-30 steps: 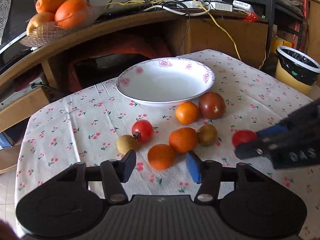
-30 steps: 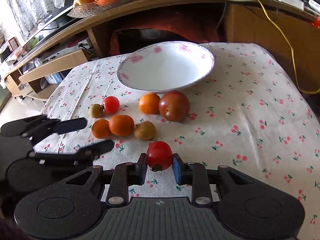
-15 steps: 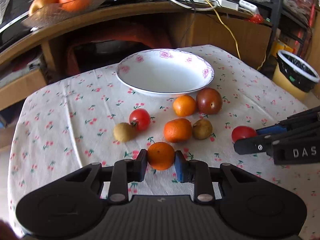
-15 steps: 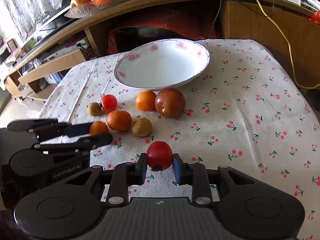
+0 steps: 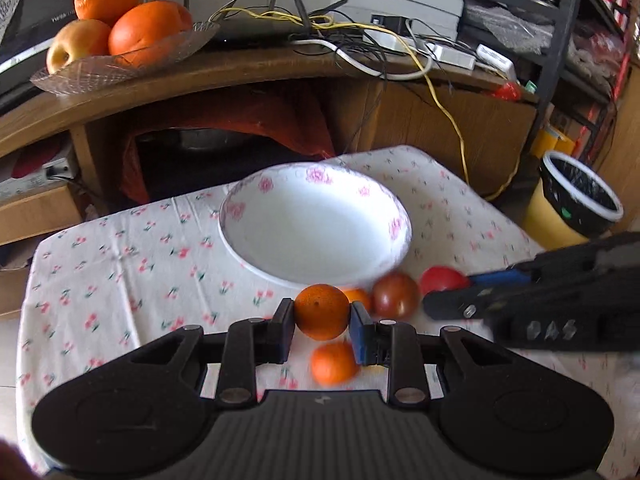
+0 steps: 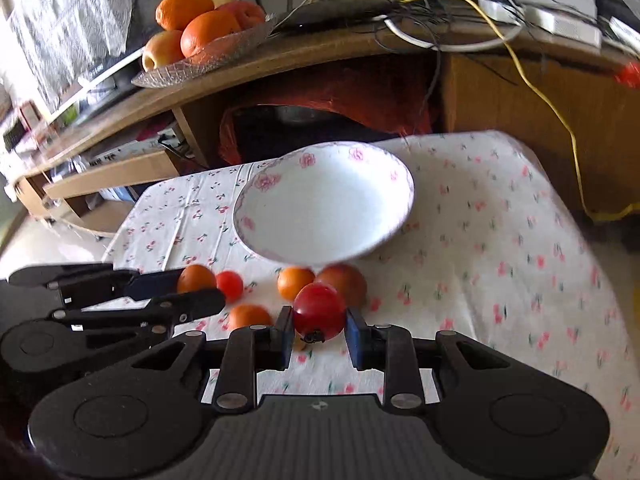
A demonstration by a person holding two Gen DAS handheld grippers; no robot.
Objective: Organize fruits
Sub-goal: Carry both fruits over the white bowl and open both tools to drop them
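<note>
My left gripper (image 5: 322, 320) is shut on a small orange (image 5: 322, 311) and holds it above the cloth, just short of the white flowered bowl (image 5: 256, 216). My right gripper (image 6: 316, 330) is shut on a red tomato (image 6: 319, 311), also lifted near the bowl (image 6: 256, 224). In the left wrist view the right gripper (image 5: 448, 298) comes in from the right with the tomato (image 5: 440, 278). On the cloth below lie another orange (image 5: 334, 364), a dark red tomato (image 5: 395, 295) and a small orange (image 6: 295, 282). The bowl holds nothing.
A small red tomato (image 6: 230, 285) and an orange (image 6: 248, 317) lie left of the pile. A glass dish of oranges (image 5: 120, 60) stands on the wooden shelf behind, with cables (image 5: 360, 40). A yellow bin with a black liner (image 5: 576, 204) stands off the table's right side.
The left gripper closed on the orange and lifted it off the cloth. Both grippers rose and moved toward the bowl, each carrying its fruit.
</note>
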